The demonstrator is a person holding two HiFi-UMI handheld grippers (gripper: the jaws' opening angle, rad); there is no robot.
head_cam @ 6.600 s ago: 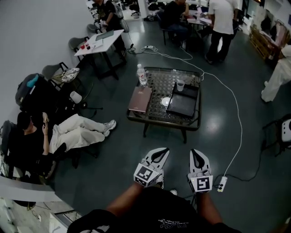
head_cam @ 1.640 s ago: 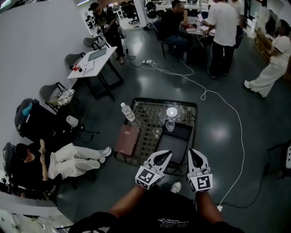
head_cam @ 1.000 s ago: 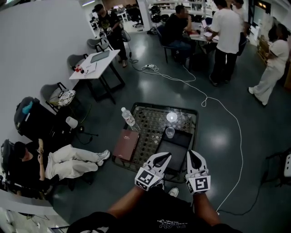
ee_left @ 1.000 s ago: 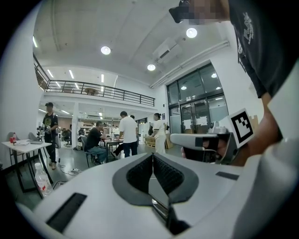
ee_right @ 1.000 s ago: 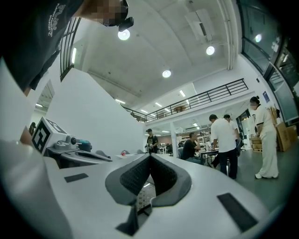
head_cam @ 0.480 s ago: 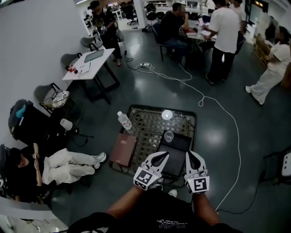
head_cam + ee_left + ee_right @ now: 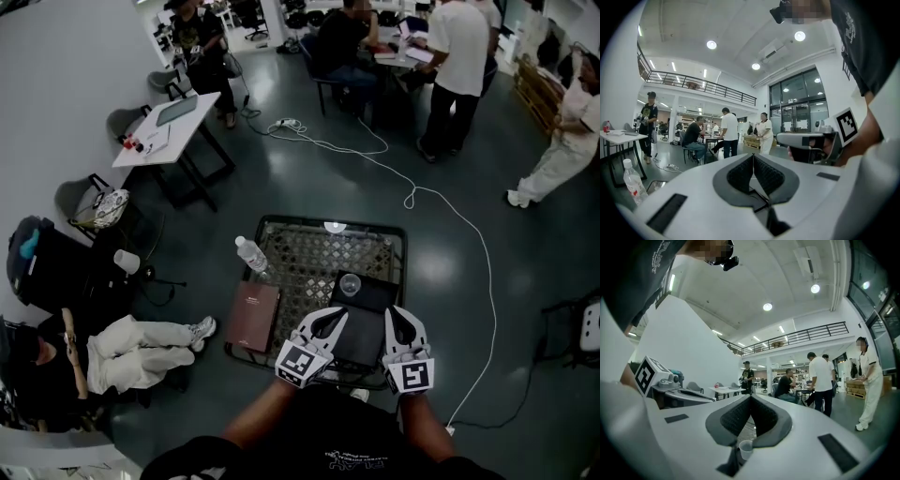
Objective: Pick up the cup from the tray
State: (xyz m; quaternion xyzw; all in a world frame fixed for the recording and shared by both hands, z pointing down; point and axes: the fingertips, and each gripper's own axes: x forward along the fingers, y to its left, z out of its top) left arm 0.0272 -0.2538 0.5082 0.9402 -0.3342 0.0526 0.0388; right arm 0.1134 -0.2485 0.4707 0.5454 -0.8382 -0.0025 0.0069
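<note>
A clear plastic cup (image 7: 350, 284) stands upright at the far end of a black tray (image 7: 367, 328) on a low mesh-topped table (image 7: 281, 225). My left gripper (image 7: 328, 317) and right gripper (image 7: 397, 317) hang side by side over the table's near edge, short of the cup, both shut and empty. In the left gripper view the jaws (image 7: 753, 157) meet at their tips. The right gripper view shows its jaws (image 7: 750, 398) meeting too, with the cup (image 7: 745, 449) seen through the gap below them.
A water bottle (image 7: 250, 253) and a brown book (image 7: 251, 315) sit on the table's left side, a white disc (image 7: 335, 226) at its far edge. A white cable (image 7: 480, 253) runs across the floor on the right. A seated person (image 7: 131, 342) is at the left, others stand behind.
The table has come nearer in the head view. Both grippers, earlier short of it, now overlap the tray's near end. Their jaws stayed shut.
</note>
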